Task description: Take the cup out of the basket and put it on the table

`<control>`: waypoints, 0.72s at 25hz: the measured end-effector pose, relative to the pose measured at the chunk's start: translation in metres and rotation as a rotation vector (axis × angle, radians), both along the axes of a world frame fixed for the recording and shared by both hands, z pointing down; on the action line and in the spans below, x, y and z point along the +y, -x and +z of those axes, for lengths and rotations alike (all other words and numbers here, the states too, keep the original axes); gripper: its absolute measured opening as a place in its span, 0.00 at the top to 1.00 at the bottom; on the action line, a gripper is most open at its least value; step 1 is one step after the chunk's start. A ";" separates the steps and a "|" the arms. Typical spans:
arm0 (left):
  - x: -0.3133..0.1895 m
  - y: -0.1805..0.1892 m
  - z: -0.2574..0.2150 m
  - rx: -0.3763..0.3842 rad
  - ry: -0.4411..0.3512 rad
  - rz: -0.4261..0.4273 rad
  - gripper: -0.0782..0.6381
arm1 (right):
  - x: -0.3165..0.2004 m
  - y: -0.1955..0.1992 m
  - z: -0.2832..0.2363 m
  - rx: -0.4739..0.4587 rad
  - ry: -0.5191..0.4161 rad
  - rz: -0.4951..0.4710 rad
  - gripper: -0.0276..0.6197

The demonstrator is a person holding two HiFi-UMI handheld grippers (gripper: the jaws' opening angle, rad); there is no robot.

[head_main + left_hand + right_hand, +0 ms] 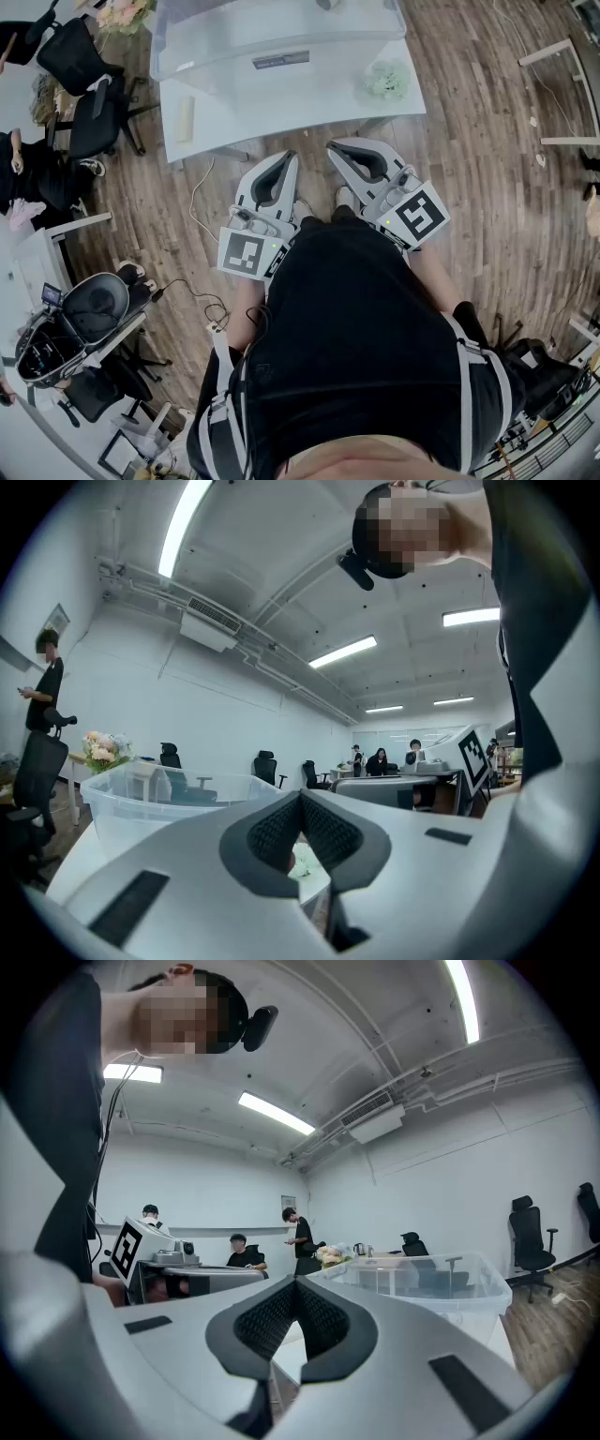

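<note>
The left tongs and the right tongs are both sitting pressed together with nothing between them. They are pointing level at the white tabletop, and its near edge is lying just ahead of their tips.

The reach is probably the step in hand. To do it well, one pair of tongs should be opening before it is passing over the near wall of the clear plastic bin (presumably the task's basket). It should then be coming down from above, not pushing against the wall.

The cup is not showing clearly anywhere. The top edge of the head view is cutting off the bin's far part, and both gripper views are showing only its cloudy walls. A pale cylinder and a crumpled whitish clump are lying on the tabletop, and I cannot tell what either one is.
</note>
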State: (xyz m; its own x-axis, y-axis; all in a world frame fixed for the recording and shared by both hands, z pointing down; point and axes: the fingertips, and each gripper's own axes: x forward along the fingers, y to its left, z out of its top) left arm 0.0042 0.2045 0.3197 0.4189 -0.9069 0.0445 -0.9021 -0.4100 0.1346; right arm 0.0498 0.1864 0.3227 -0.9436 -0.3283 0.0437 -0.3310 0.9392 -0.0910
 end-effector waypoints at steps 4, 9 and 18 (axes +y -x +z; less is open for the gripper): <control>0.002 -0.003 -0.001 0.005 0.005 0.001 0.87 | 0.003 -0.002 0.000 0.001 0.003 -0.004 0.93; 0.000 -0.003 -0.001 0.005 0.005 0.000 0.87 | 0.001 -0.002 -0.001 -0.006 0.005 -0.005 0.93; -0.003 -0.012 -0.002 0.007 0.001 -0.007 0.87 | -0.007 -0.013 -0.005 -0.053 0.040 0.020 0.93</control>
State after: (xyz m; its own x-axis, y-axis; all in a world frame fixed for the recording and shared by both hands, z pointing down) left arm 0.0157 0.2020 0.3174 0.4129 -0.9098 0.0430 -0.9040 -0.4035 0.1414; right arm 0.0632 0.1790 0.3176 -0.9383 -0.3458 0.0077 -0.3431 0.9278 -0.1463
